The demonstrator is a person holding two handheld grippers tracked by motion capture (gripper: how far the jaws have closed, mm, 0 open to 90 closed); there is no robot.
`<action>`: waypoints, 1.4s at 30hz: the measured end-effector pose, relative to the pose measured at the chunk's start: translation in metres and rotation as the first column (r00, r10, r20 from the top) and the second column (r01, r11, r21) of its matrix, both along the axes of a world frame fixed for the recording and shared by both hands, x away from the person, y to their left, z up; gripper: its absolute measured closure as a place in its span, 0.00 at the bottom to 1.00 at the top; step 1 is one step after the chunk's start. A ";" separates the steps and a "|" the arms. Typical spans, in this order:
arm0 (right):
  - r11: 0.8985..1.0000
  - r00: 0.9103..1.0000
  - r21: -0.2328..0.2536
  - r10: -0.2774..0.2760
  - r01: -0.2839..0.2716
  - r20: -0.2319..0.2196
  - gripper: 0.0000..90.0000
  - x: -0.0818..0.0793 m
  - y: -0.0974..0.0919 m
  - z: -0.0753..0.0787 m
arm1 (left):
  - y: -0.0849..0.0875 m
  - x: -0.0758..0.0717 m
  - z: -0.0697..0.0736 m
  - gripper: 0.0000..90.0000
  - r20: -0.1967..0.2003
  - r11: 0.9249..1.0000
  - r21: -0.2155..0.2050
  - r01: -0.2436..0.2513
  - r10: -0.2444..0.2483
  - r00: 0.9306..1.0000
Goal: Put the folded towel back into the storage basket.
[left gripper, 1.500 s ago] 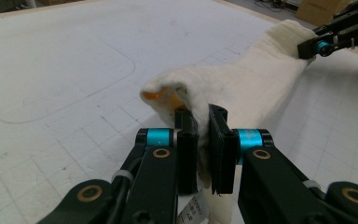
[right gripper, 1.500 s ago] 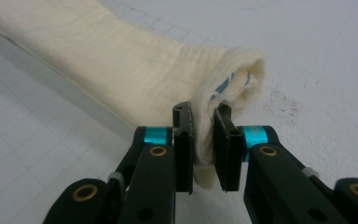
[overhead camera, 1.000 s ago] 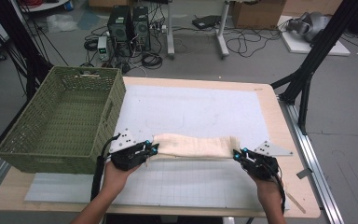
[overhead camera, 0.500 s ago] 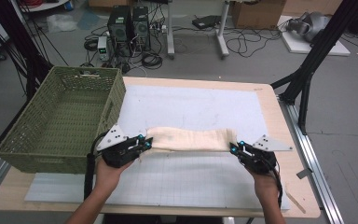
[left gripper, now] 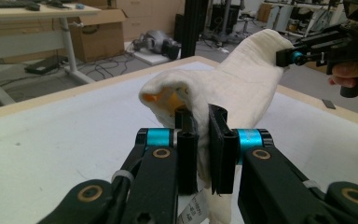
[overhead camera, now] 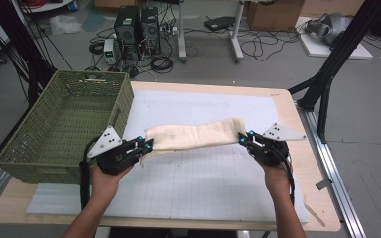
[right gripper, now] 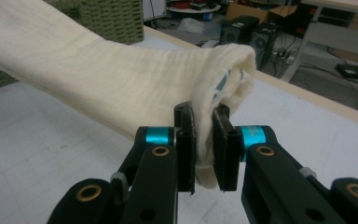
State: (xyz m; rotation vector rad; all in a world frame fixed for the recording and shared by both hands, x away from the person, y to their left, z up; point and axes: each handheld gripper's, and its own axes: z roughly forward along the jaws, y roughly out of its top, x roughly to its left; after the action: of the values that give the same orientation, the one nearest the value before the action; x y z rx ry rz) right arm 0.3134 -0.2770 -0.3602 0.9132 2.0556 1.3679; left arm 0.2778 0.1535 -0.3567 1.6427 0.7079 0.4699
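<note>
We hold the cloth taut above the table, left gripper and right gripper each clamped on an end. Keep both hands level, probably swinging left toward the basket beyond.

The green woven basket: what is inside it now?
Nothing shows inside the green woven basket; its visible floor is bare. The near wall hides the strip of floor behind it. The cream folded cloth hangs outside, between both grippers.
</note>
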 end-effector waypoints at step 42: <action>0.990 0.986 -0.095 0.117 -0.106 0.115 0.90 0.125 0.167 0.103 | 0.086 -0.027 0.035 0.92 0.100 0.967 -0.076 -0.242 0.249 0.963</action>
State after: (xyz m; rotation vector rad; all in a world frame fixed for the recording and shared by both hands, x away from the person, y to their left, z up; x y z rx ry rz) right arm 0.4386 -0.1101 -0.2567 0.6705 2.0838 1.3423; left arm 0.2508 0.2396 -0.3219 1.4645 0.8409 0.7028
